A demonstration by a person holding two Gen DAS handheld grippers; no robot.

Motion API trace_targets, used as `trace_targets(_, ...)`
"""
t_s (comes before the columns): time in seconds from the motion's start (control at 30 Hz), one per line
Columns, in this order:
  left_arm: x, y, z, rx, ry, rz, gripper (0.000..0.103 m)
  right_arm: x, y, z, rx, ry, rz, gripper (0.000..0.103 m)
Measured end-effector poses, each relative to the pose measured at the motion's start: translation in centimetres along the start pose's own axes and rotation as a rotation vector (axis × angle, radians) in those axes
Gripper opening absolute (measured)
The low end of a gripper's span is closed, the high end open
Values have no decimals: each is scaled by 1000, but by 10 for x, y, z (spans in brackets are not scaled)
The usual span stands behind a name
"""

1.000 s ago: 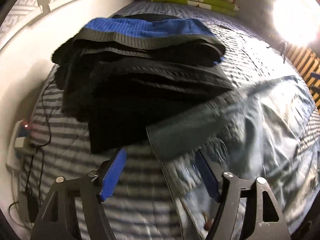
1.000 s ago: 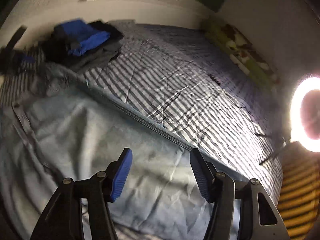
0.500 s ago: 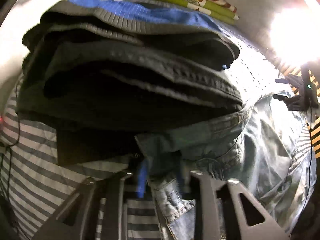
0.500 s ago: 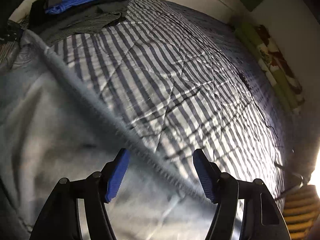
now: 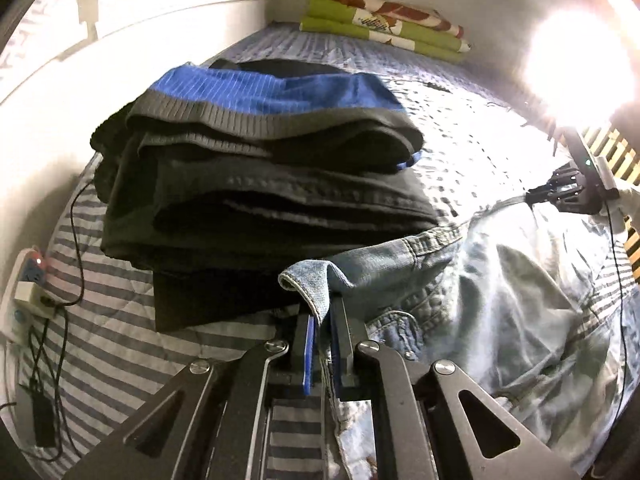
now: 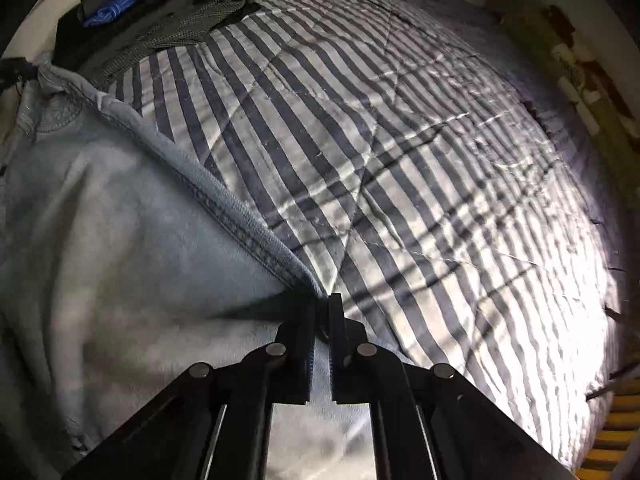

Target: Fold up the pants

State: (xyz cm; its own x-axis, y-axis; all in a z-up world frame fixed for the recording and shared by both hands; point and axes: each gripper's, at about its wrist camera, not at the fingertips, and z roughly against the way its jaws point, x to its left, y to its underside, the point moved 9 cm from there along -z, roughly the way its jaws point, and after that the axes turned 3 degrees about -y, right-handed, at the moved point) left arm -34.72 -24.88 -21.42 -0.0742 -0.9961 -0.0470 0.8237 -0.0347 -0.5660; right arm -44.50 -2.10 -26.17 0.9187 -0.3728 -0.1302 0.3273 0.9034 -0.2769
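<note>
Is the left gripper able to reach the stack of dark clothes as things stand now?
Probably not at once. The left gripper is shut on the jeans at the waistband corner. The stack lies just beyond with nothing between, but the jeans must be released first.

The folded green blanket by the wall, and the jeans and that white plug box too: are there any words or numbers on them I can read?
No text can be read anywhere.
Folded green blanket: it has a small dark print, too blurred to read.
Jeans: no label or tag with words shows.
White plug box: only a red light, no readable writing.
Stack of folded dark clothes: stripes and stitching, no letters.
</note>
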Motion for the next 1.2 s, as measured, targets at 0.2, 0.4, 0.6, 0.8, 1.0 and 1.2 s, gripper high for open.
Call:
trace_targets(0.2,-14,2,39,-45,-5,-46,6,11,11,62,-103,98,-46,2)
trace_targets(0.4,-24,13,92,-93,2,-74,6,37,47,150,-204,179,-115,2)
trace_targets(0.6,-38,51,143,-113,31,-93,6,104,109,221,-254,227,-141,2)
trace_targets(0.8,-52,109,176,-99,51,-120,6,198,180,247,-258,234,-165,2)
trace_targets(1.0,-51,182,176,-20,72,-118,7,271,232,207,-179,211,-161,2)
trace_targets(1.2,-45,240,169,109,68,-134,14,303,268,160,-92,240,-143,2)
